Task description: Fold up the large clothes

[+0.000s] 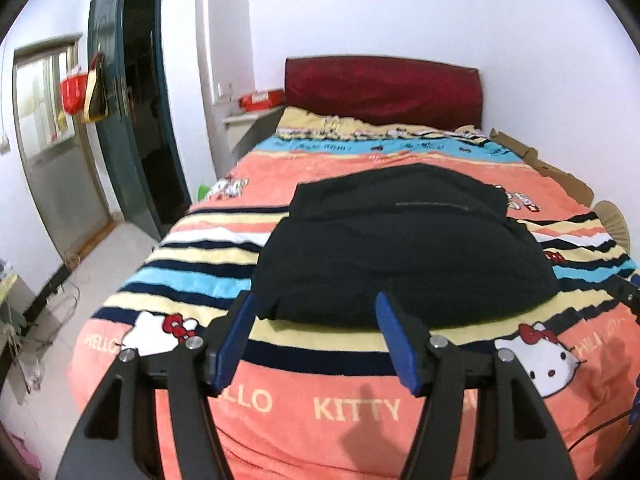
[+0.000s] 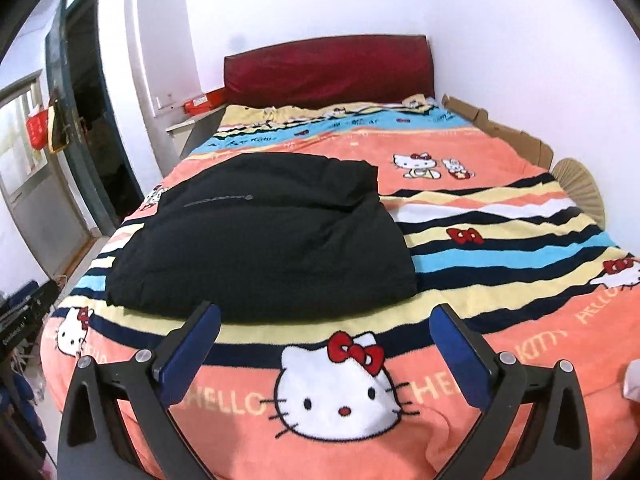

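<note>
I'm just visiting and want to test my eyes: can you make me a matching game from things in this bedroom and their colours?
Things:
1. folded garment
2. headboard
3. gripper pads
4. blanket's bow

Colours:
A. blue
B. bright red
C. black
D. dark maroon

Pairs: 1-C, 2-D, 3-A, 4-B
</note>
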`<state>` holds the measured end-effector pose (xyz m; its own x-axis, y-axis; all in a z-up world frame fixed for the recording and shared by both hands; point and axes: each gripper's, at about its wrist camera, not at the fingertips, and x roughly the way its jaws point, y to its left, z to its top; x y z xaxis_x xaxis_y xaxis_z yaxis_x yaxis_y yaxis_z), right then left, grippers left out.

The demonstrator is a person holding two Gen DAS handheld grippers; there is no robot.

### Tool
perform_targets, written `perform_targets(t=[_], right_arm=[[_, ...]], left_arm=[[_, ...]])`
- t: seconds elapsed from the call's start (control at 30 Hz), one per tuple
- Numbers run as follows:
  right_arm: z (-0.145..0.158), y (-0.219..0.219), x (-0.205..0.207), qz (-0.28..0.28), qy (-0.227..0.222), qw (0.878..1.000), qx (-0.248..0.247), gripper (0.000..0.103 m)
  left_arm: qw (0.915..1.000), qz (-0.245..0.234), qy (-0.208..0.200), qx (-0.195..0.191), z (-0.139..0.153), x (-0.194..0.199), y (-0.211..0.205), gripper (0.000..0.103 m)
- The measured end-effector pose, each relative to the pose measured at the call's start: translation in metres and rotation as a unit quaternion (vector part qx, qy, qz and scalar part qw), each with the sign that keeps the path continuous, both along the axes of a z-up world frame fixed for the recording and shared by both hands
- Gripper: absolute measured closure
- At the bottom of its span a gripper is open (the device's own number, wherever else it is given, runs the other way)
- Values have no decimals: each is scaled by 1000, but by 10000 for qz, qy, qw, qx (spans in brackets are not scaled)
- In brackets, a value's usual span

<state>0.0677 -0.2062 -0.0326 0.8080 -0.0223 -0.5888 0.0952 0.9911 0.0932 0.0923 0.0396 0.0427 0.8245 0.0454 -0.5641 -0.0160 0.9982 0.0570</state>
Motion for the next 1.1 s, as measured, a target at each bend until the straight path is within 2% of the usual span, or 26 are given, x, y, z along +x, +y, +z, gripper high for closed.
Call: perform_targets(t=[0.17, 0.33, 0.43, 0.53, 0.77, 1.1], right_arm=[[-1, 7, -20, 38, -76, 9999, -104, 1], [2, 7, -36, 36, -197, 9996, -181, 1], [4, 2, -45, 4, -282, 9994, -189, 1], [6, -1, -52, -40, -347, 9992, -184, 1], [11, -2, -68, -37, -448, 9989, -117, 1], [14, -1, -73, 26, -523, 9986, -90, 1]], left_arm=[[9993, -134, -342, 71, 14, -30, -10, 42], [9973, 39, -665, 314, 25, -51, -20, 42], [9960, 79, -851, 259, 31, -63, -21, 42], [9958, 131, -870, 251, 33, -69, -23, 42], [9971, 204, -622, 387, 25, -72, -29, 42], [9984, 50, -506, 232, 21, -70, -32, 42]])
